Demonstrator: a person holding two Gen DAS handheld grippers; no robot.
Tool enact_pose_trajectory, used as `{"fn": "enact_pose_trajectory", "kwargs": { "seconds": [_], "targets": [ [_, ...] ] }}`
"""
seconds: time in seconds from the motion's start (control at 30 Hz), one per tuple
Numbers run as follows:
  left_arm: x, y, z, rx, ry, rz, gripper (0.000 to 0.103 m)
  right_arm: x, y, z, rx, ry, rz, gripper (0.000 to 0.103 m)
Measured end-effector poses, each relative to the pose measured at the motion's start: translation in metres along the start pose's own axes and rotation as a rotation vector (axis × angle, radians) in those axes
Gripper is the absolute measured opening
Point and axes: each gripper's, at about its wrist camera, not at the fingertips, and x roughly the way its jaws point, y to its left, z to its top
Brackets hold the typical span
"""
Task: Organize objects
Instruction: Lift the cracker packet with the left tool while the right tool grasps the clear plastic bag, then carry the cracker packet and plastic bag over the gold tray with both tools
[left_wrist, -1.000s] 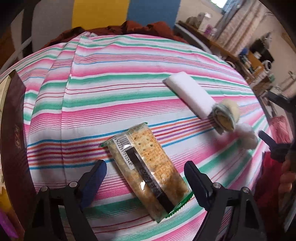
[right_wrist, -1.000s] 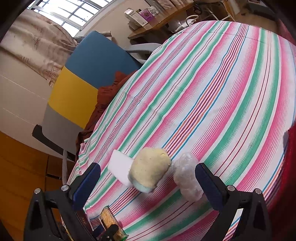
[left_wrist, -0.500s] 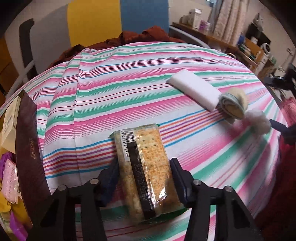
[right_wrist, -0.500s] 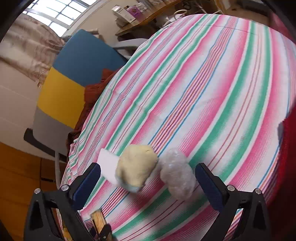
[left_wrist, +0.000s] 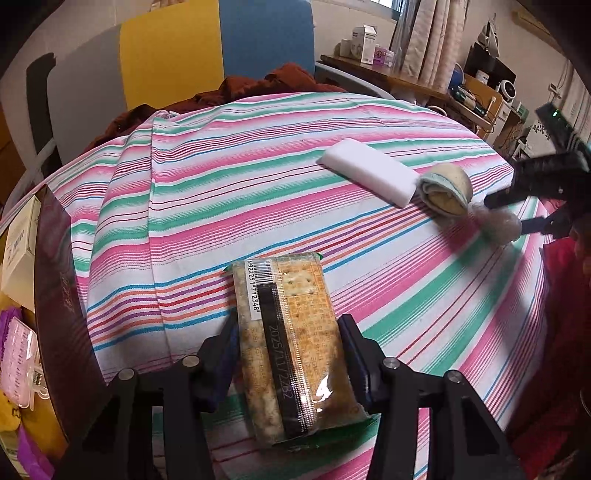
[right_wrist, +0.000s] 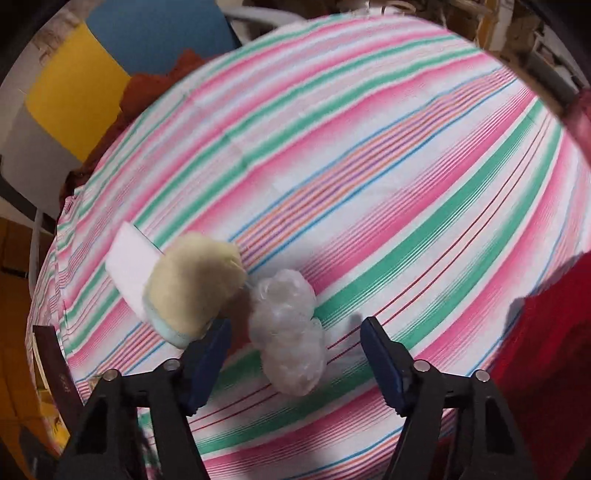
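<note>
I had the left tongs (left_wrist: 288, 354) clamped on the cracker packet (left_wrist: 291, 347), a flat oblong in glossy clear film with a black strip, a barcode label and square, pitted biscuits showing through. Its near half sat between the blue pads, its far end pointing out over the striped cloth (left_wrist: 221, 206).

My right tongs (right_wrist: 295, 347) stood apart, holding nothing, with the crinkled clear plastic bundle (right_wrist: 286, 332) lying between the fingers, nearer the left one. Just beside it, touching the tip of the left finger, was the rolled yellow cloth (right_wrist: 195, 284), soft and fuzzy with a pale blue edge. Behind that, butted against it, lay a white foam block (left_wrist: 365, 177), smooth and rectangular.

The worktop was draped in woven cloth with pink, green, blue and white stripes, creased along one fold. At its left edge stood a dark brown box (left_wrist: 59, 295). Beyond the far edge were a rust-red garment (left_wrist: 258, 81) and a chair back (left_wrist: 207, 48) in grey, yellow and blue panels, then a cluttered wooden shelf (left_wrist: 406, 81) by curtains.
</note>
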Motion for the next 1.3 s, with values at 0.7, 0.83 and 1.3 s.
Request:
{"fn": "enact_pose_trajectory", "kwargs": {
  "seconds": [0.7, 0.83, 1.3],
  "targets": [
    [-0.015, 0.008, -0.014, -0.046, -0.04, -0.081, 0.05, -0.056, 0.002, -0.014, -0.006, -0.333, 0.195, 0.036],
    [-0.034, -0.002, -0.018, -0.008, -0.074, -0.047, 0.05, -0.067, 0.006, -0.012, -0.018, -0.371, 0.276, 0.036],
    [-0.123, 0.003, -0.003, -0.014, -0.282, 0.032, 0.05, -0.059, 0.039, -0.024, -0.146, -0.35, 0.33, 0.036]
  ]
}}
